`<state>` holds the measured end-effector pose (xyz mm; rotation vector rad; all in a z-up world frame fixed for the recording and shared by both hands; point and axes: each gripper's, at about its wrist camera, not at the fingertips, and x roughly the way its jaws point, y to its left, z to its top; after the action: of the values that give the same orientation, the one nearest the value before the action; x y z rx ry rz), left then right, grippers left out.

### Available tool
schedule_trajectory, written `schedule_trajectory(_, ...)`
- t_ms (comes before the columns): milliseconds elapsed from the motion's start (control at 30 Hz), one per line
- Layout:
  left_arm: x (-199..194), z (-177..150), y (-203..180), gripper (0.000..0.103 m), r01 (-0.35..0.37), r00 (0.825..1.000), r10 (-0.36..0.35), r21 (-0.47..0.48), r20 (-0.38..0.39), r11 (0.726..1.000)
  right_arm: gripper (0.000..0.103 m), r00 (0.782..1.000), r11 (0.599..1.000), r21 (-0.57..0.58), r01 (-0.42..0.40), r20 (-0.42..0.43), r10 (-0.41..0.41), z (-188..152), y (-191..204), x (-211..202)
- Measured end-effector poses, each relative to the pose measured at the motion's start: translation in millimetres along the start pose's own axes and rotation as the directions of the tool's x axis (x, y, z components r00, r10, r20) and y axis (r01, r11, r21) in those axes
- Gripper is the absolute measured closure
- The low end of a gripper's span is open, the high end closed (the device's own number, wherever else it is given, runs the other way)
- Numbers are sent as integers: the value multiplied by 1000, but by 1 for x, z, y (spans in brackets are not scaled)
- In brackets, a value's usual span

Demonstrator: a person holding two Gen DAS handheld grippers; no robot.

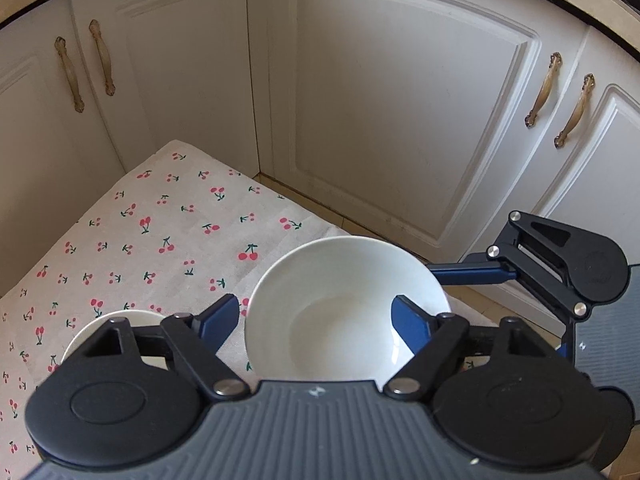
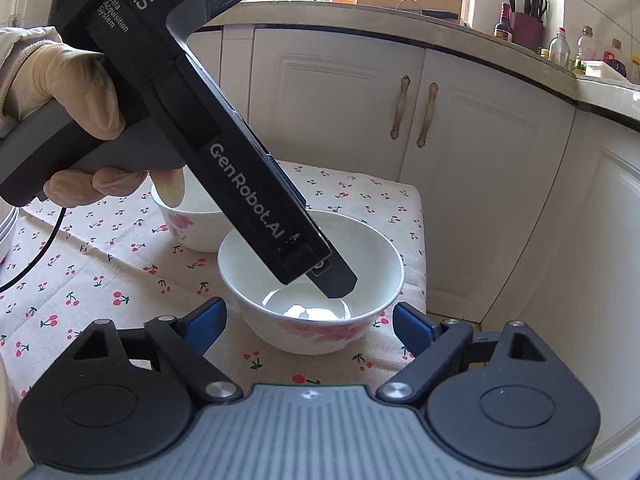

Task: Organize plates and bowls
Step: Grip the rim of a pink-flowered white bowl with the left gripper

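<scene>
Left gripper (image 1: 316,324) straddles the near wall of a white bowl (image 1: 344,304) (floral outside), jaws apart, grip not confirmed. Right gripper (image 2: 308,320) stands open before that bowl, holding nothing.

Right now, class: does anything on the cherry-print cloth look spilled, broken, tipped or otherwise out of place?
Nothing stands out. The white pink-flowered bowl sits upright and empty on the cherry-print cloth, a second white flowered bowl upright behind it. No spills or cracks show.
</scene>
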<state>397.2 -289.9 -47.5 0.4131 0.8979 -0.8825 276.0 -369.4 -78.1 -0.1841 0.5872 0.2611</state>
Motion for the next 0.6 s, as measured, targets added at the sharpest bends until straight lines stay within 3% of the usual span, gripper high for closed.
schedule_trajectory(600, 5, -1, 4, 27, 31, 999, -31, 0, -13, 1000, 14, 1000, 1000, 14, 1, 13, -2, 1, -3, 3)
